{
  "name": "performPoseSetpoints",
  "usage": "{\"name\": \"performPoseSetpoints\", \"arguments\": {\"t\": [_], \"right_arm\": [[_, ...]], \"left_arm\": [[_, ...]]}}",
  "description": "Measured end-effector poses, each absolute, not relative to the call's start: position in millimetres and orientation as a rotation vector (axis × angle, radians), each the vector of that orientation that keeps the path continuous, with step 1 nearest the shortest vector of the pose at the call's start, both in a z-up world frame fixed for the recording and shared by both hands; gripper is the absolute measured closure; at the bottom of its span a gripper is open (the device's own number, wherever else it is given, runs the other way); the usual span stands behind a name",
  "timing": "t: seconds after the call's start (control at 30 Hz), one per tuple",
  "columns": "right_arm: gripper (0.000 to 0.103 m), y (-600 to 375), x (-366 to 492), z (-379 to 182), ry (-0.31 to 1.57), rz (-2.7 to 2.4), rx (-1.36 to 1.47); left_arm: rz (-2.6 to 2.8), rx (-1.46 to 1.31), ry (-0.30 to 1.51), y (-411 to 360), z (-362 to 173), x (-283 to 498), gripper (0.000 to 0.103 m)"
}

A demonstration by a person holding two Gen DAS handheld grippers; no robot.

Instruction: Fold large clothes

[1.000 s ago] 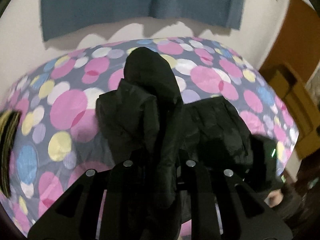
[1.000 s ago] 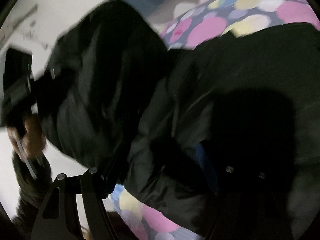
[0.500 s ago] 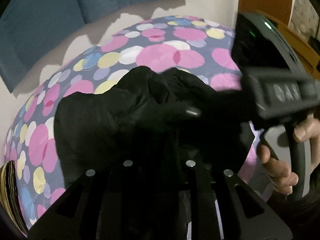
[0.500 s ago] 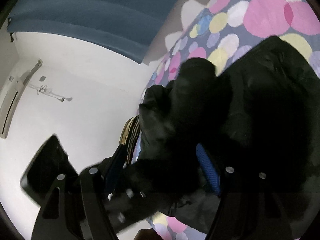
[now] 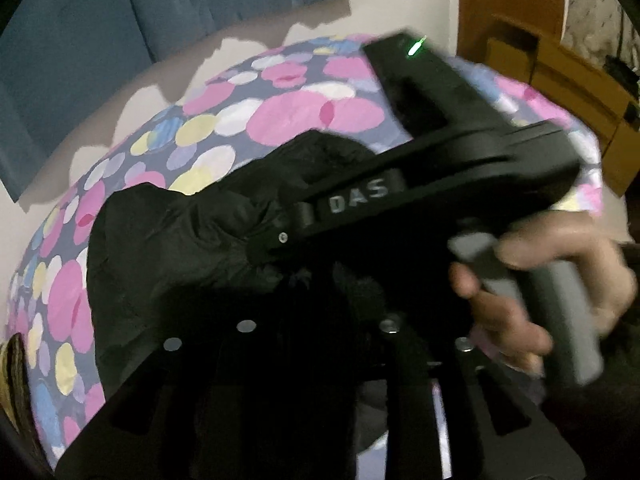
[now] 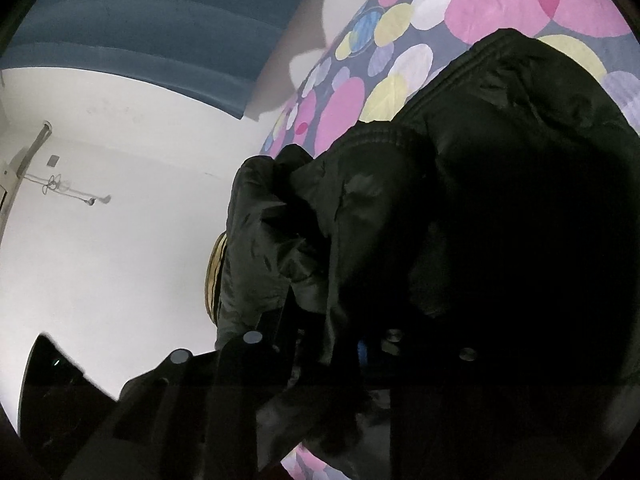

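A large black padded jacket (image 5: 192, 240) lies bunched on a bed with a pink, yellow and blue dotted cover (image 5: 304, 116). My left gripper (image 5: 316, 300) is shut on a fold of the jacket, its fingers buried in the cloth. The right gripper's body (image 5: 440, 168) crosses the left wrist view, held by a hand (image 5: 540, 280), its fingers sunk into the jacket. In the right wrist view the jacket (image 6: 460, 220) fills the frame and my right gripper (image 6: 332, 344) is shut on its fabric. The left gripper's body (image 6: 52, 384) shows at the lower left.
A blue curtain (image 5: 140, 12) hangs behind the bed. A wooden door and cabinet (image 5: 560, 60) stand at the right. A yellow-striped item (image 6: 216, 268) lies at the bed's edge. A white wall (image 6: 100, 240) is at the left of the right wrist view.
Both grippers have come together over the jacket. The right gripper has moved further across the left wrist view, and the jacket's raised part has come down onto the rest.
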State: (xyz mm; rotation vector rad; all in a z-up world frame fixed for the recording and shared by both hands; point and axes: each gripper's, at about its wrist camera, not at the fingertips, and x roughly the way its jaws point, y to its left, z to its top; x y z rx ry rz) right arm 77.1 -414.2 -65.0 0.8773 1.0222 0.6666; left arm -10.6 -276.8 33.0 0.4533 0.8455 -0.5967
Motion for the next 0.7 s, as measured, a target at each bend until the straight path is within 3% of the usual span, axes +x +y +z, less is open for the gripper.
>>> {"name": "performPoseSetpoints", "arguments": {"t": [0.17,0.33,0.57,0.7], "right_arm": [[0.08,-415.9,75.2,-65.2,1.024,0.674,0.881],[0.08,-416.3,72.8,-63.9,1.022,0.671,0.87],[0.08,-411.9,71.9,-61.9,1.019,0.664,0.847],[0.08,-409.9,71.2,-62.3,1.017,0.66,0.84]], "left_arm": [[-0.642,0.332,0.759,-236.2,62.5,-39.2,0.057],[-0.512,0.151,0.707,-158.8,72.7,-27.6,0.048],[-0.339,-0.188,0.817,-56.7,16.4,14.5,0.043],[-0.377,-0.36,0.827,-39.6,-3.6,21.6,0.033]]}}
